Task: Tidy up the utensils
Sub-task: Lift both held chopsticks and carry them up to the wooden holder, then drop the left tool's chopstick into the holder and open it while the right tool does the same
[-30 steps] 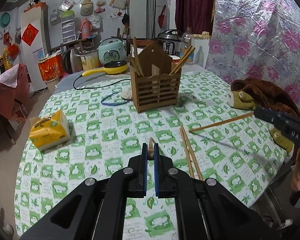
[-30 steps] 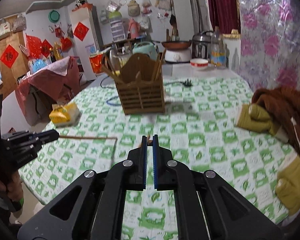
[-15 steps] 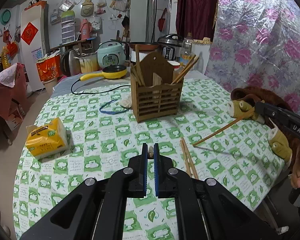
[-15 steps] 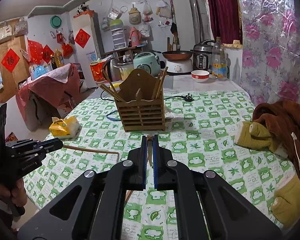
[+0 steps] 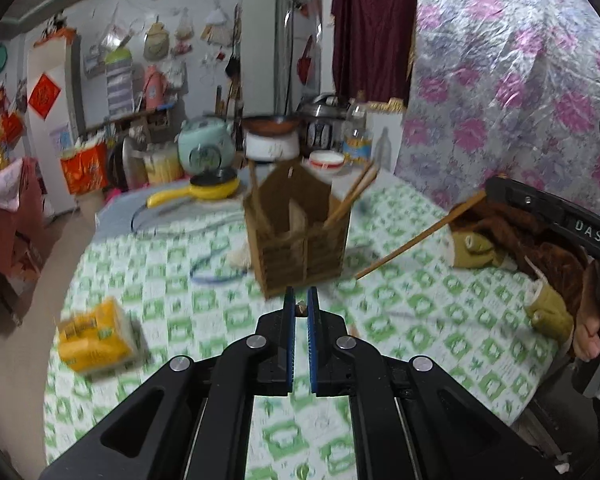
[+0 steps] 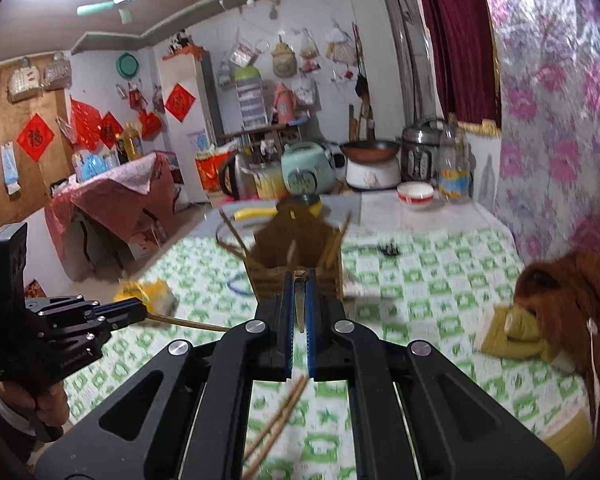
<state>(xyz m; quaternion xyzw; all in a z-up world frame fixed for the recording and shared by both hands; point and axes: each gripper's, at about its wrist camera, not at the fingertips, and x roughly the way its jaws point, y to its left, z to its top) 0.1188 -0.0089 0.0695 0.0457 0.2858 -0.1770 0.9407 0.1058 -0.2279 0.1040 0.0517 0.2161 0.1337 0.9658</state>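
Note:
A brown slatted wooden utensil holder (image 5: 300,240) (image 6: 296,260) stands mid-table with several chopsticks leaning in it. My left gripper (image 5: 300,304) is shut on a chopstick whose end (image 5: 300,308) shows between the blue pads. In the right wrist view that gripper (image 6: 140,310) hangs at the left, its chopstick (image 6: 188,323) pointing right above the cloth. My right gripper (image 6: 299,280) is shut on a second chopstick (image 6: 300,312). From the left wrist view it (image 5: 490,190) holds that stick (image 5: 416,236) slanting down toward the holder. Two loose chopsticks (image 6: 276,420) lie on the table under it.
Green-and-white checked cloth (image 5: 420,300) covers the round table. A yellow tissue pack (image 5: 96,336) lies at the left, a blue loop (image 5: 216,276) beside the holder, brown and olive clothing (image 5: 540,248) at the right edge. A yellow pan (image 5: 212,188), bowl (image 6: 415,194) and cookers stand behind.
Both grippers have risen from the table, each carrying its chopstick, and come closer to the holder. The right one's stick now tilts steeply above the cloth. Both views are blurred.

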